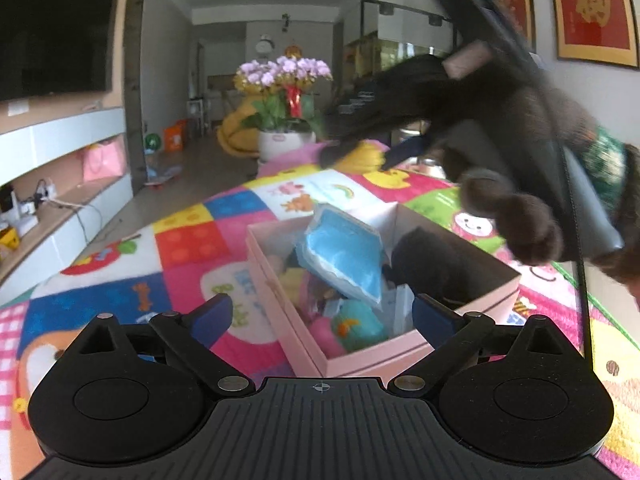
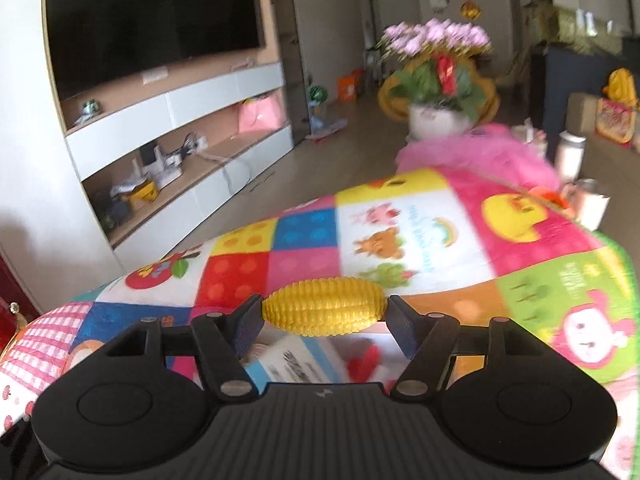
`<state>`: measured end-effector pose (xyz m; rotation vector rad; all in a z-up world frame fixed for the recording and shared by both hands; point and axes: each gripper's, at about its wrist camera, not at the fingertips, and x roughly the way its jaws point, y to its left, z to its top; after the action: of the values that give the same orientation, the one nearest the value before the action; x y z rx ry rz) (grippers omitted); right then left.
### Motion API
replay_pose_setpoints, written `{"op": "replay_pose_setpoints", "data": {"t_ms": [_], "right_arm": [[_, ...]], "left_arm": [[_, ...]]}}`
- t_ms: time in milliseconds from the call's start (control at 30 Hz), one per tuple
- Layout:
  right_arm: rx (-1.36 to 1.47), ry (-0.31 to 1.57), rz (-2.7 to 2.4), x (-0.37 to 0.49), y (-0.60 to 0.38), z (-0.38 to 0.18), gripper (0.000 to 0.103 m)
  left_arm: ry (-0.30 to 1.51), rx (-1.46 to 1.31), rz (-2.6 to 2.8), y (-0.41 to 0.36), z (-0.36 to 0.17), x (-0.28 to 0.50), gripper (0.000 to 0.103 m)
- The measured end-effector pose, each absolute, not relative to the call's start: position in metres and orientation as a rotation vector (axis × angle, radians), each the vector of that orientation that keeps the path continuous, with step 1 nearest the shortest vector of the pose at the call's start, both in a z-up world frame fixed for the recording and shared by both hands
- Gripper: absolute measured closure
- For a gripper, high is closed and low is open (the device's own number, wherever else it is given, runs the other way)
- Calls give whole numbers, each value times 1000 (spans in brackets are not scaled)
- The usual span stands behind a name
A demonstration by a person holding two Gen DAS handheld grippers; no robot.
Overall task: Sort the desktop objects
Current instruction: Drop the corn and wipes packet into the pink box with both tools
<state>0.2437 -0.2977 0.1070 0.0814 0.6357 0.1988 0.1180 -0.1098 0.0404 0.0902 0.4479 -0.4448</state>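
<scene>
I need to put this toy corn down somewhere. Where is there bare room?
The pink box is crowded: blue pouch and toys fill it. The patchwork mat lies bare left of the box and beyond it toward the flower pot.

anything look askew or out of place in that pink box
Yes: the blue packet lies tilted on top of the jumbled toys in the pink box, propped up rather than flat, one corner rising above the rim.

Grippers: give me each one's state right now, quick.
Left gripper: open, nothing between its fingers, above the pink box.
Right gripper: closed on the yellow toy corn, gripped end to end.
</scene>
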Motion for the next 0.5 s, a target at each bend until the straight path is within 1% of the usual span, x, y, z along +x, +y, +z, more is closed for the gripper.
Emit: {"op": "replay_pose_setpoints", "data": {"t_ms": [100, 200, 233, 267, 367, 467, 500], "right_arm": [[71, 696, 283, 254, -280, 96, 36], [-24, 752, 314, 240, -271, 81, 37], [-70, 762, 312, 231, -272, 77, 48], [-90, 786, 329, 226, -275, 72, 54], [-66, 788, 341, 218, -286, 77, 54], [-48, 774, 300, 227, -289, 85, 55], [-51, 779, 291, 231, -288, 85, 52]], "left_arm": [[469, 67, -448, -106, 35, 119, 4], [465, 60, -441, -95, 34, 114, 3], [467, 58, -435, -92, 34, 115, 3], [471, 52, -431, -91, 33, 116, 3], [484, 37, -439, -93, 32, 120, 3], [489, 43, -458, -98, 31, 118, 3], [488, 49, -467, -98, 30, 118, 3]]}}
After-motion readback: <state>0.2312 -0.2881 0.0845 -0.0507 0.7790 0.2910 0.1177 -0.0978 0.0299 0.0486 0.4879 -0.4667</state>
